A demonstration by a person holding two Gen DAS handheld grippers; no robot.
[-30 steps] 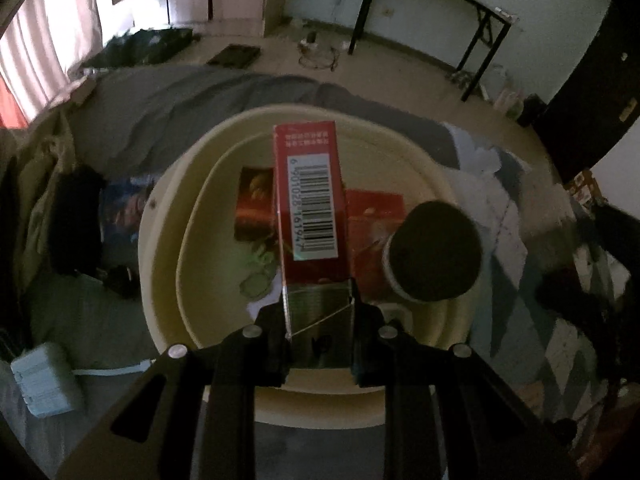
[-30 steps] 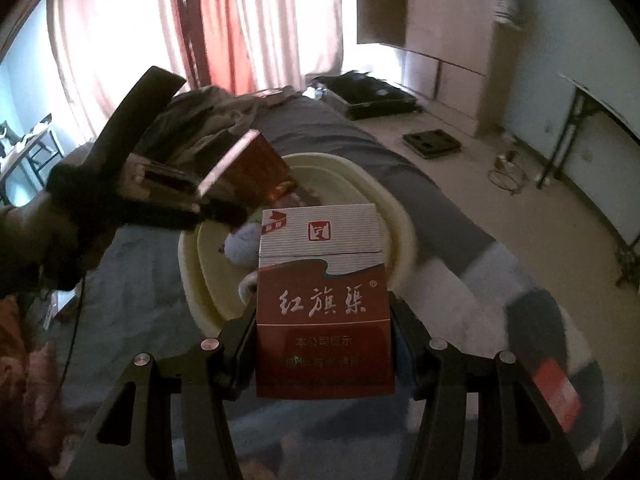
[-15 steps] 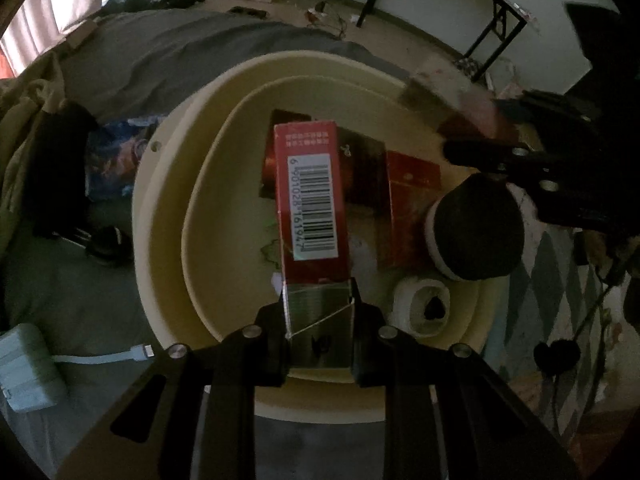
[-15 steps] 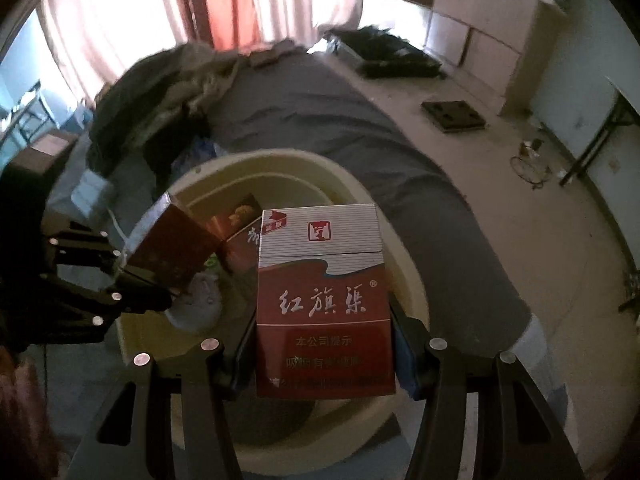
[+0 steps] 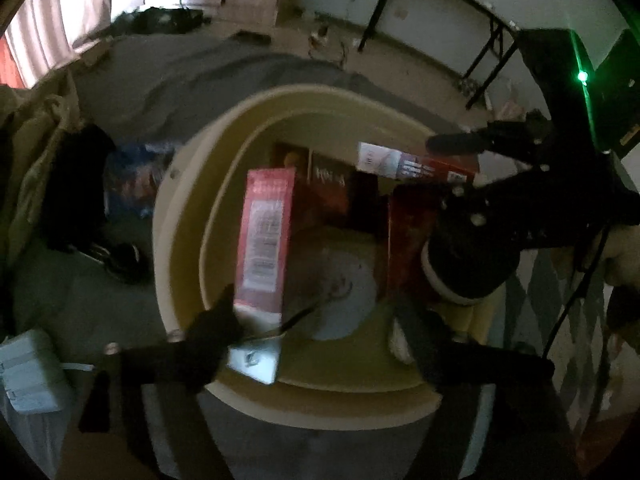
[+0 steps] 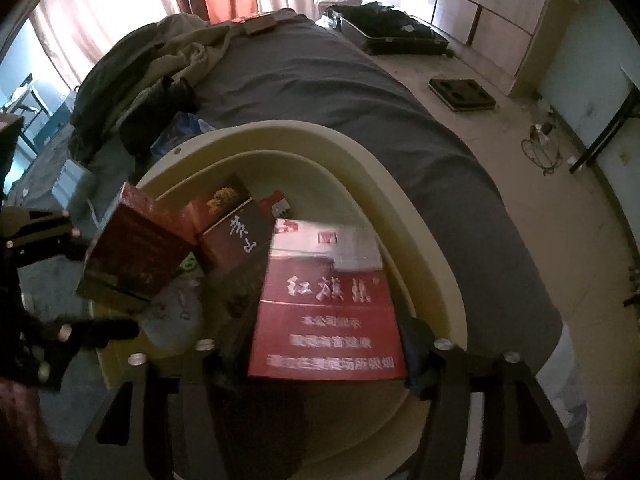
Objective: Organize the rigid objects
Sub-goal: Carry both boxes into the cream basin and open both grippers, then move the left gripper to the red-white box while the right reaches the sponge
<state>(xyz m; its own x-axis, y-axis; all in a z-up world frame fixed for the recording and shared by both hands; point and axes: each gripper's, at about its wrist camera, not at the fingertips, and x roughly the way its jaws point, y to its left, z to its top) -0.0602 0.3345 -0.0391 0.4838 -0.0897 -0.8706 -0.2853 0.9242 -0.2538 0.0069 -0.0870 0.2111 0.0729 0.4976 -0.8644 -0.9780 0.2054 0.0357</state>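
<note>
Black hand-held gripper [image 6: 316, 354] tilted steeply down, spread, over cream basin [image 6: 400, 208].

Bed [image 6: 352, 92], dark grey sheet. On it: cream basin [image 6: 416, 220], crumpled clothing [image 6: 160, 68] near the curtains, white charger with cable [image 5: 28, 372], blue packet [image 5: 132, 176].

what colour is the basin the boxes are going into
Cream, a pale yellowish off-white basin; it shows best in the right wrist view.
</note>
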